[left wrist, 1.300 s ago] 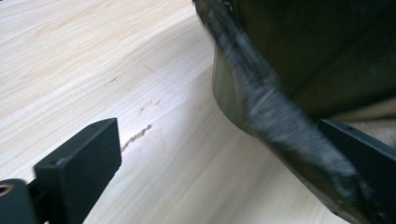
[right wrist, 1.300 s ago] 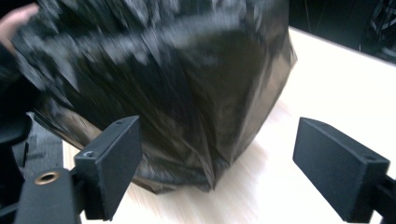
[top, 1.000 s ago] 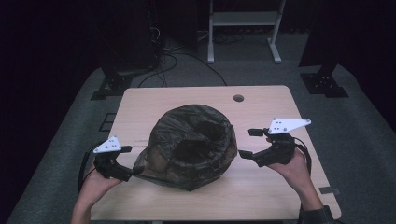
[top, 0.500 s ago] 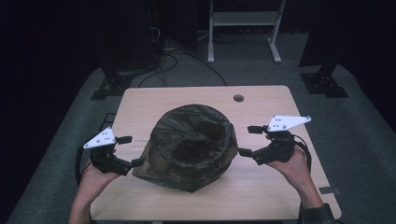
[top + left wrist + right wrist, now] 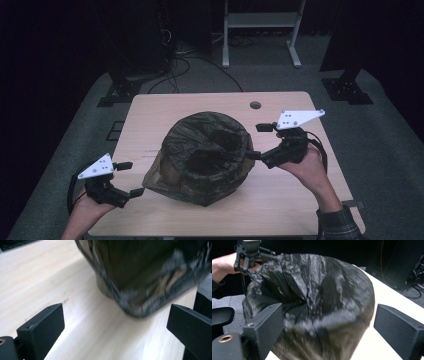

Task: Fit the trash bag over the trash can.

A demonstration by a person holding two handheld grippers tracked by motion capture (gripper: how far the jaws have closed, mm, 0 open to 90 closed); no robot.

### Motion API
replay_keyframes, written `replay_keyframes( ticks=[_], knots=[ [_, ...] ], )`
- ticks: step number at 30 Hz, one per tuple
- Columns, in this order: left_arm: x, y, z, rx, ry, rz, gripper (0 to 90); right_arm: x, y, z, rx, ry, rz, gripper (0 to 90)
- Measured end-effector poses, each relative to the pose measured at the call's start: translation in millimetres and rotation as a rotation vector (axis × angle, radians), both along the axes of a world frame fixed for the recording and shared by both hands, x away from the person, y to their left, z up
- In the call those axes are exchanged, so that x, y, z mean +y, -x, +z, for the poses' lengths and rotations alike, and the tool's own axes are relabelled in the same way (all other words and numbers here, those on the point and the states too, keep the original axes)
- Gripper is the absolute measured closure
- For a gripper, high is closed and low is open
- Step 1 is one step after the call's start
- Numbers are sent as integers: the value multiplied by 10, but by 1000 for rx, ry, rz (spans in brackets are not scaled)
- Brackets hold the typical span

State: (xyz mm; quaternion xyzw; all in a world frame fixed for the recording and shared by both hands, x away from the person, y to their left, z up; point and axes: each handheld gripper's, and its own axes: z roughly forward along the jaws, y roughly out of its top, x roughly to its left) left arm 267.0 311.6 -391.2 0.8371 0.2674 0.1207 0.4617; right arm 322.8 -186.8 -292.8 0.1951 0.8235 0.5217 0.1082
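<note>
Left gripper (image 5: 129, 179) jaws spread, right gripper (image 5: 259, 141) likewise

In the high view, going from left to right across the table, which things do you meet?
Left gripper → bag → right gripper.

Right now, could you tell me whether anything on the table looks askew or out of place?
The dark crinkled plastic bag lining a round bin sits unevenly: its lower-left edge droops in a loose flap onto the light wooden table, near the open left gripper. Nothing looks spilled.
</note>
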Motion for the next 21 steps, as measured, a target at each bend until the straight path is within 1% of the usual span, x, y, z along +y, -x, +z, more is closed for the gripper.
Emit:
replay_keyframes(
  ticks=[1,4,5,6,8,9,10,15,17,18,19,21],
  knots=[
    [16,14,-57,10,-20,-1,0,38,-16,16,1,7,7,50],
    [19,21,-187,26,-54,-9,0,159,-60,49,-3,24,28,44],
    [12,18,-230,32,-69,-10,0,245,-87,65,-3,47,43,42],
    [1,11,-274,34,-79,-12,0,245,-87,65,-3,47,43,42],
    [-30,-12,-357,48,-102,-14,0,336,-120,69,-2,68,60,26],
    [-50,-27,-397,53,-115,-15,0,421,-153,62,2,105,73,22],
    [-73,-43,-437,57,-129,-12,0,421,-153,62,2,105,73,22],
    [-187,-131,-638,81,-163,-4,0,608,-222,24,14,188,122,23],
    [-242,-159,-710,98,-198,-4,0,678,-246,-8,20,220,143,23],
    [-277,-172,-751,101,-217,-6,0,713,-259,-24,30,234,147,23],
    [-296,-178,-774,103,-221,-6,0,754,-282,-46,35,257,149,22],
    [-342,-190,-826,116,-235,-15,0,807,-319,-74,40,280,154,22]
  ],
)
